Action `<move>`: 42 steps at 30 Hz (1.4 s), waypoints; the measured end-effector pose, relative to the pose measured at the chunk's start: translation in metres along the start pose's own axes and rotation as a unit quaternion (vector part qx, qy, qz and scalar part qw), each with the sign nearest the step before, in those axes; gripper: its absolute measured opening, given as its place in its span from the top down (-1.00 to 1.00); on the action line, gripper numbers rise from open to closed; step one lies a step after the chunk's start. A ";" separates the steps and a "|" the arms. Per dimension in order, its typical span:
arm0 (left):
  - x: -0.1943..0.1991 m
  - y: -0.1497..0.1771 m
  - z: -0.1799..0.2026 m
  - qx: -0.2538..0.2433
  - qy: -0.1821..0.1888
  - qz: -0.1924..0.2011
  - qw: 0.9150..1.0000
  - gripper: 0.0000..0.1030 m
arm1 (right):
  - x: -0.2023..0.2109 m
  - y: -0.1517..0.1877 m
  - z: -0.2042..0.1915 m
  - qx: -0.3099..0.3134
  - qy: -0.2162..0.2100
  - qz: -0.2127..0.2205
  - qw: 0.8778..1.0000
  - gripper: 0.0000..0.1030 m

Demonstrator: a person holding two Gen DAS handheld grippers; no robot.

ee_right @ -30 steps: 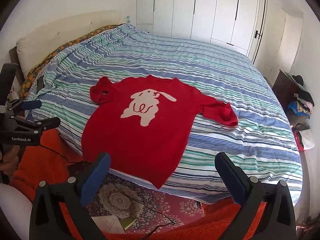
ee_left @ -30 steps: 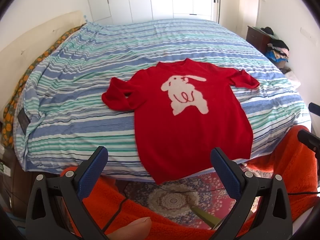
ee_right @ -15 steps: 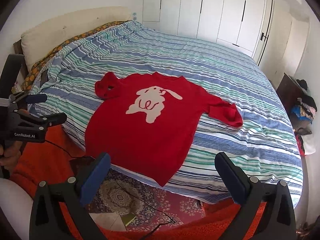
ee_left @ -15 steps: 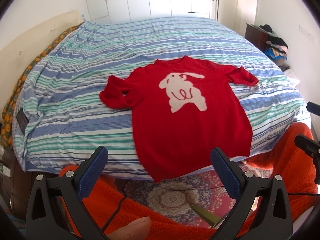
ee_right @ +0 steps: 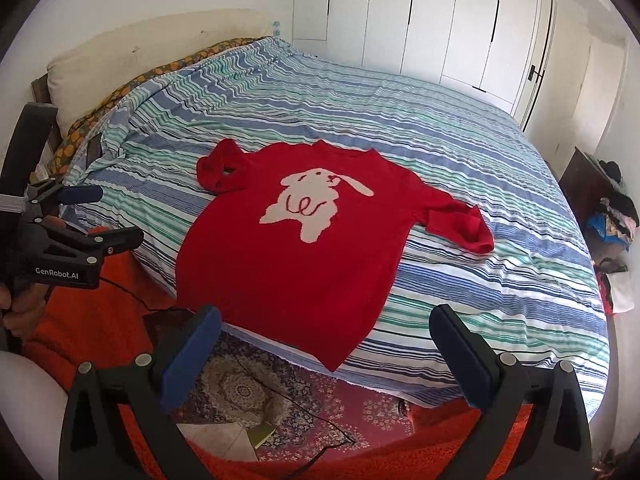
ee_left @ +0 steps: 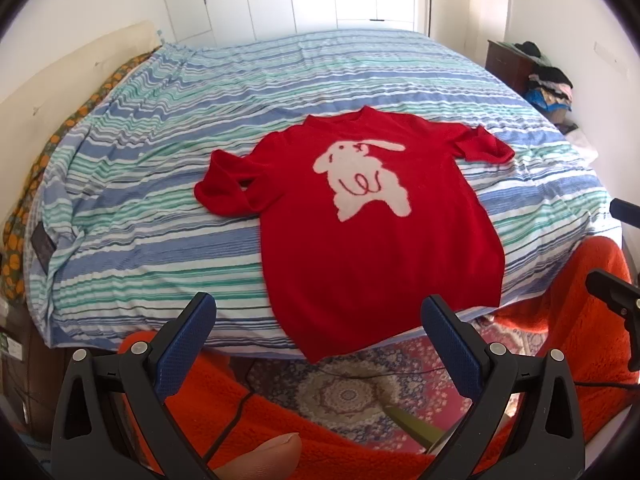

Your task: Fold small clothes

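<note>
Here, a red sweater (ee_left: 376, 240) with a white rabbit lies face up, spread flat in the middle of the frame on a striped bed (ee_left: 160, 208), hem hanging over the near edge (likely laid out for folding). Left hand-held gripper (ee_left: 318, 330) and right hand-held gripper (ee_right: 324, 340) hover apart from it, jaws spread wide, grasping nothing.

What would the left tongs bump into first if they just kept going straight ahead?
Probably the red sweater: the open left tongs point at its hem, which overhangs the near edge of the striped bed. Nothing shows in between, though depth is hard to judge through the fisheye.
</note>
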State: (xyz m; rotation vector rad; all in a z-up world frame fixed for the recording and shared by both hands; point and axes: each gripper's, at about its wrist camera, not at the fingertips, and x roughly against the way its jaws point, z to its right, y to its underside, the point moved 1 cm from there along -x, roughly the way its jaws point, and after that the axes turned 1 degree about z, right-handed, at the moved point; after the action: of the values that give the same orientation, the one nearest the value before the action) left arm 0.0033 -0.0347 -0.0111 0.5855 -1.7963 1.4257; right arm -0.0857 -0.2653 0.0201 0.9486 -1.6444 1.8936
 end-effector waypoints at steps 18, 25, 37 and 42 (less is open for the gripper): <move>-0.002 -0.001 0.001 -0.004 0.001 -0.002 1.000 -0.99 | 0.000 0.000 -0.007 0.008 0.001 0.001 1.000 -0.99; -0.003 0.000 0.004 -0.009 -0.001 -0.005 1.000 -0.99 | -0.006 0.000 0.003 -0.003 -0.017 -0.004 1.000 -0.99; 0.001 -0.003 -0.001 0.003 -0.020 0.000 1.000 -0.99 | -0.227 -0.046 0.178 0.057 0.063 -0.099 0.991 -0.16; -0.006 0.002 -0.006 0.017 -0.036 -0.022 0.999 -0.99 | -0.292 -0.047 0.168 0.205 0.065 -0.128 0.968 -0.13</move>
State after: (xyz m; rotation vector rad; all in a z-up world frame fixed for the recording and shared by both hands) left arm 0.0072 -0.0292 -0.0162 0.6974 -1.8066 1.4232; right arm 0.1743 -0.3926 -0.1579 1.1068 -1.0145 2.0980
